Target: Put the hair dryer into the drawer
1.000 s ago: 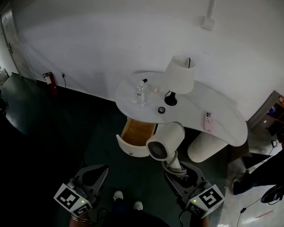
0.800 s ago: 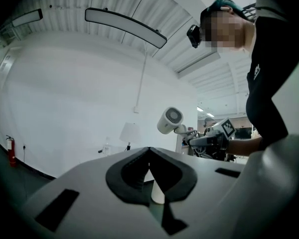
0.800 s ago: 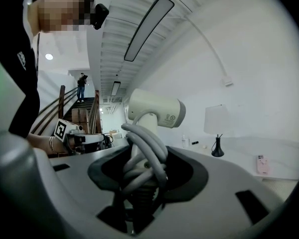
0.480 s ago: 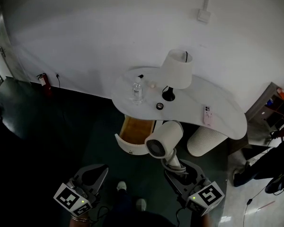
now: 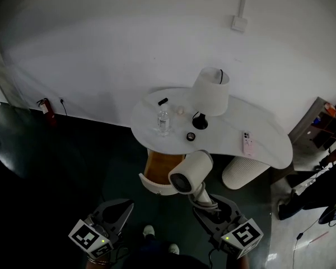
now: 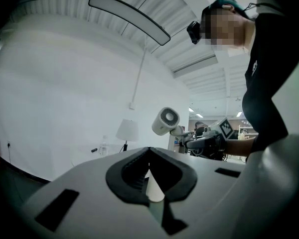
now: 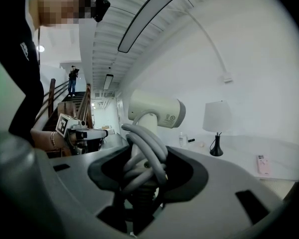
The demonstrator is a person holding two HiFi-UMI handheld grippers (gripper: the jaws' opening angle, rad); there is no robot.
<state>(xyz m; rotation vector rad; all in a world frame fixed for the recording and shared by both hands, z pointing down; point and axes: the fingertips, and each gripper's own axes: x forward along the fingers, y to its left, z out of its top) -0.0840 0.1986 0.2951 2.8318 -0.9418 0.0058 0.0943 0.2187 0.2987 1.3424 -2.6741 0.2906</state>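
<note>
well, the white bench [image 5: 269,144] stands centre, its open drawer [image 5: 158,165] jutting toward 6 o'clock. the hair dryer [image 5: 191,171] hangs at the drawer's 3 o'clock, handle clenched in the right gripper [image 5: 209,206]. the left gripper [image 5: 122,208], at 7 o'clock, is clenched empty.

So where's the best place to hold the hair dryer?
Hold the hair dryer by its slim handle, from the handle's end, like the right gripper does now. The handle sticks out from the fat round barrel, which looks too wide for jaws.
</note>
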